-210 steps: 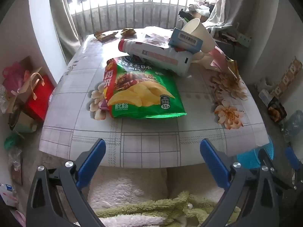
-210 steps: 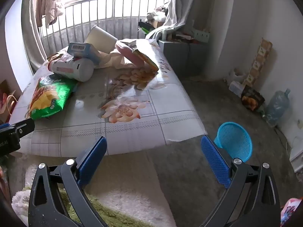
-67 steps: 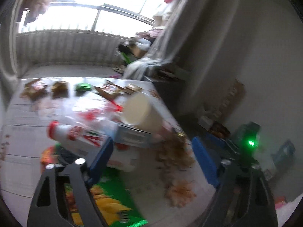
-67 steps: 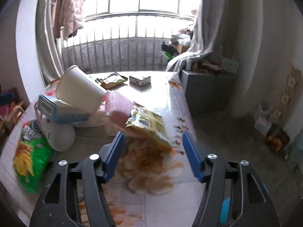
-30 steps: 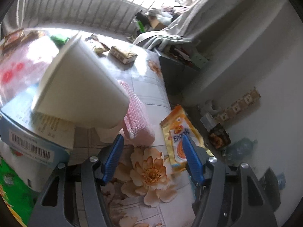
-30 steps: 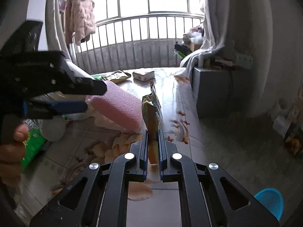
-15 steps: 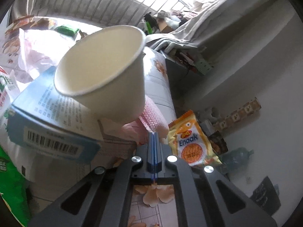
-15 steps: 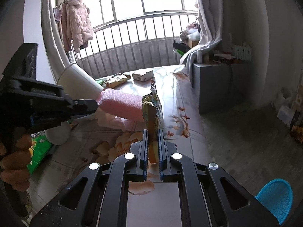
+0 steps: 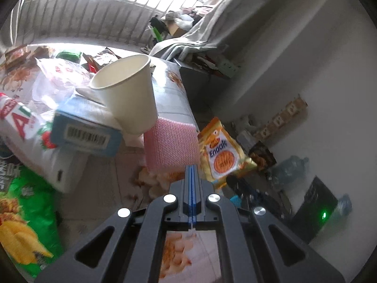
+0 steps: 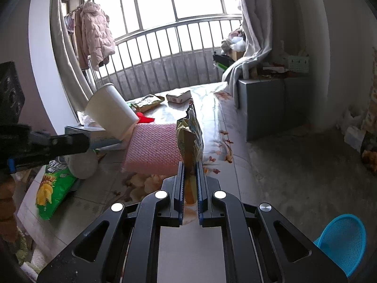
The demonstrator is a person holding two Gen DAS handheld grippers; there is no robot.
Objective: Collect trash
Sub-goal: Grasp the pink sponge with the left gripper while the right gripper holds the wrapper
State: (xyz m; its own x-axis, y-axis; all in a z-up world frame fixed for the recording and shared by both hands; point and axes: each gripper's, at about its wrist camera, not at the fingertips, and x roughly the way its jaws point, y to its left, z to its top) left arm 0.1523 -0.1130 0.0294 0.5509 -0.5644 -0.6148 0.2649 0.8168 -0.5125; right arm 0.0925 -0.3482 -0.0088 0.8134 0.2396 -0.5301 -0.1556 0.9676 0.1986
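The right gripper (image 10: 189,165) is clamped on the low edge of a snack packet (image 10: 190,136), holding it upright above the table (image 10: 212,118), just right of the pink sponge (image 10: 153,148). The grip is only on a thin strip of foil, so a quick swing toward the blue basket (image 10: 341,243) on the floor, near right, could let the packet slip out or tear.

The left gripper (image 9: 191,172) is fully clenched with nothing visible between its jaws, its tip just in front of the sponge. The white cup (image 9: 127,94) leans on the blue box (image 9: 87,127) above the sponge; a nudge from the left gripper would likely topple the cup and box.
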